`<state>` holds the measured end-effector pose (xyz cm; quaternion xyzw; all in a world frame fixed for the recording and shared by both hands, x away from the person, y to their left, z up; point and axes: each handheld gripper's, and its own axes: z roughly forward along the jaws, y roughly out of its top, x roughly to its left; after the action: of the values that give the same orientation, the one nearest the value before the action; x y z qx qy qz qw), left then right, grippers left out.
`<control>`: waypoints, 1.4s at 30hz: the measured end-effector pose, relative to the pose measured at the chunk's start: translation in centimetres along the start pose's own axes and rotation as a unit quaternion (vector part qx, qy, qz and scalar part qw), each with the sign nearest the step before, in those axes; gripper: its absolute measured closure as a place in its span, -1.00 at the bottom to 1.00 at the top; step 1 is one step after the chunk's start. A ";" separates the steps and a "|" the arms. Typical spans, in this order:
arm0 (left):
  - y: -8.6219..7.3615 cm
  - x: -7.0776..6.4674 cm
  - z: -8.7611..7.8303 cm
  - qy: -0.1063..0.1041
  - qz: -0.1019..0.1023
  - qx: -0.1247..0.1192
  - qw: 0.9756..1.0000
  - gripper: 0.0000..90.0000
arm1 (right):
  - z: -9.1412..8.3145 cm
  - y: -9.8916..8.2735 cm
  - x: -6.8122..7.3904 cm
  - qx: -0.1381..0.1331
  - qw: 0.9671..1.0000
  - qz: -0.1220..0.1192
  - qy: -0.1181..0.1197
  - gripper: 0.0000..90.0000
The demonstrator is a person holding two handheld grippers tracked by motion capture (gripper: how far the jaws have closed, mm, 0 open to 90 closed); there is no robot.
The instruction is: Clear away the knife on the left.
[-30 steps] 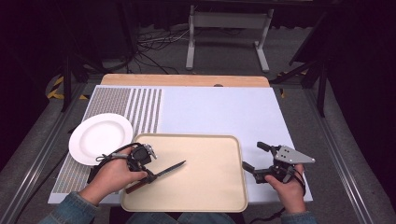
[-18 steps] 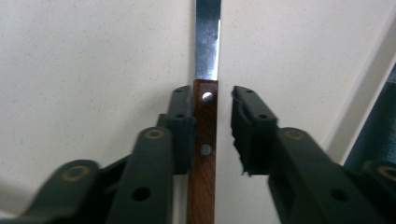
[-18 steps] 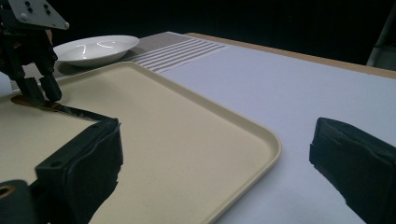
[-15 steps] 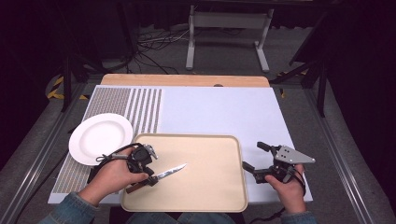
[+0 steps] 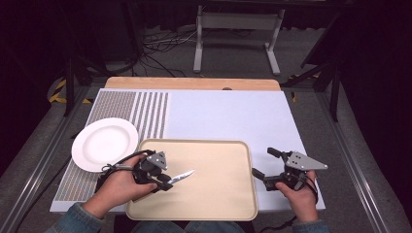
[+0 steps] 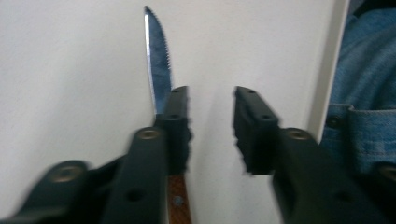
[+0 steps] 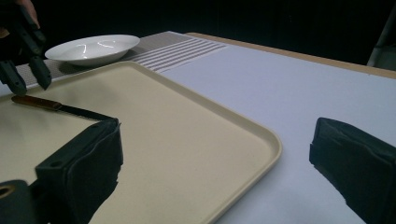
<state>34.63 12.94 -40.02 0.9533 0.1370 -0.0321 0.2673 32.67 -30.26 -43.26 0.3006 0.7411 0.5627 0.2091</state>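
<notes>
Knife [image 5: 179,177], with a serrated blade and a brown wooden handle, lies flat on the near left part of the beige tray [image 5: 218,194], its tip pointing right and a little far. The left gripper [image 5: 164,183] hangs over the handle with its jaws apart; they have just been closing, yet in the left gripper view the knife [image 6: 161,74] lies beside one jaw, not pinched between the two. The right gripper [image 5: 265,165] rests off the tray's right edge, jaws wide open on nothing. The tray sits at the near edge of a white table [image 5: 228,116] with a striped grey panel [image 5: 145,111] at its left, where a white plate [image 5: 104,143] stands. Beyond, the room is dark, with cables and a metal stand [image 5: 235,29] on the floor.
</notes>
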 end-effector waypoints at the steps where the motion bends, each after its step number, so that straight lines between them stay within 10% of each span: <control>1: 0.0 -0.1 0.1 0.000 0.005 0.000 1.000 0.74 | 0.0 0.0 0.0 0.000 1.000 0.000 0.001 -0.93; 16: -0.3 0.2 2.7 0.001 0.020 0.052 0.998 1.00 | 0.1 0.0 0.0 0.002 1.000 -0.001 0.002 -0.93; 42: -1.0 1.7 2.9 0.018 -0.003 0.056 0.998 1.00 | 0.0 0.0 0.0 0.001 1.000 -0.001 0.003 -0.93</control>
<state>35.98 12.62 -43.21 0.9668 0.1423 -0.0237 0.2111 32.69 -30.25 -43.24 0.2987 0.7422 0.5630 0.2072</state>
